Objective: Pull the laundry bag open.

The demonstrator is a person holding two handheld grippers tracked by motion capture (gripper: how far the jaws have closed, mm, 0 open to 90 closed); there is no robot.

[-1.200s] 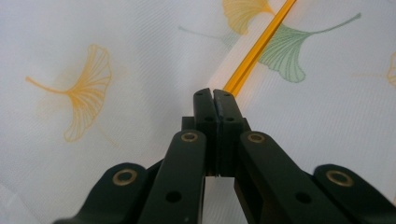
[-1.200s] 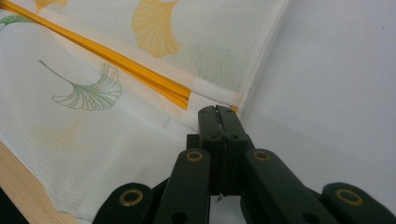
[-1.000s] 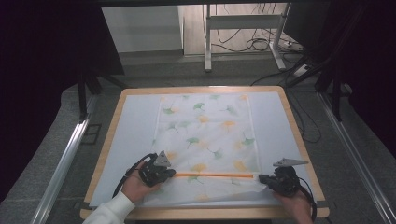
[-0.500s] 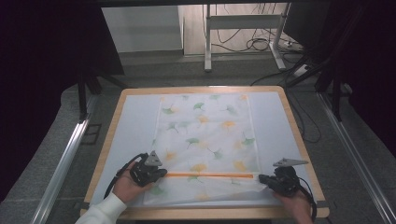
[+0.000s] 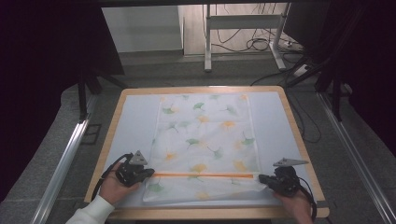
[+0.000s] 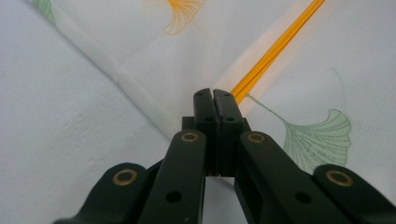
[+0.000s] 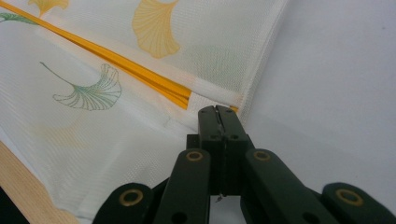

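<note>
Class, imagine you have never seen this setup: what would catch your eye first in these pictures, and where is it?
First, the white cloth printed with green and yellow ginkgo leaves, spread flat in the middle of the wooden-edged table. Next, its bright orange stripe running across the near end. At each end of that stripe sits a black gripper, the left gripper and right gripper, jaws pressed together.

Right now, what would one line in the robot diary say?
work: folding leaf-print cloth | left gripper: shut at cloth's left edge | right gripper: shut at right edge | orange stripe between them | table
</note>
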